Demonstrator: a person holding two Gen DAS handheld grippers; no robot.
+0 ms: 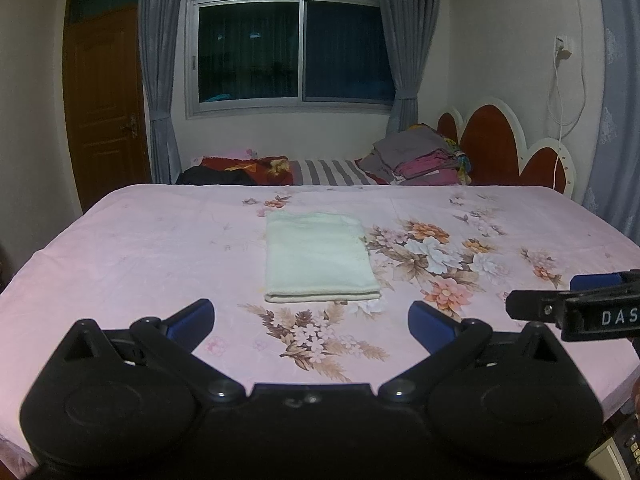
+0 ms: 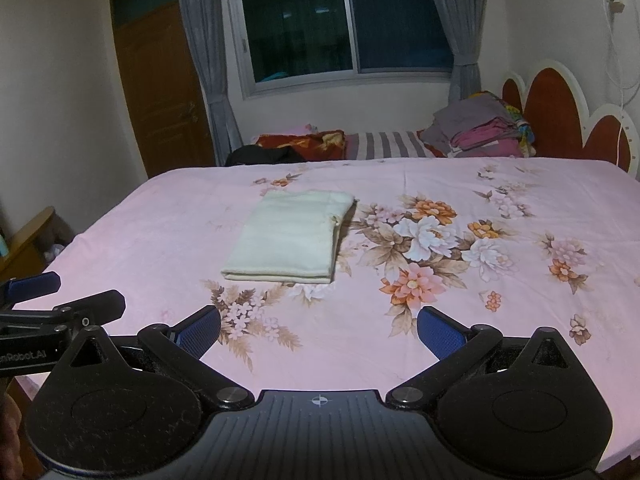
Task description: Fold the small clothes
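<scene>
lying folded flat mid-bed, cream cloth [image 1: 318,256] rests on the pink floral sheet [image 1: 160,248]. left gripper [image 1: 311,318] and right gripper [image 2: 319,326] hover near the bed's front edge, jaws spread wide, empty, short of the cloth.

The folded cloth [image 1: 318,258] is pale cream, plain and unpatterned. Under it the bed sheet [image 1: 140,248] is soft pink, printed with flower sprays in white, orange, peach and brown, thickest at the cloth's three o'clock and six o'clock. Each tool, left [image 1: 311,320] and right [image 2: 319,330], is black with blue pads [image 2: 200,334]. At twelve o'clock lies a grey-and-white striped blanket [image 1: 328,171]; toward two o'clock a grey and magenta clothes pile [image 1: 420,156] and a red headboard [image 1: 492,140] edged in white. The curtains [image 1: 158,60] are grey-blue, the door [image 1: 106,108] brown.
</scene>
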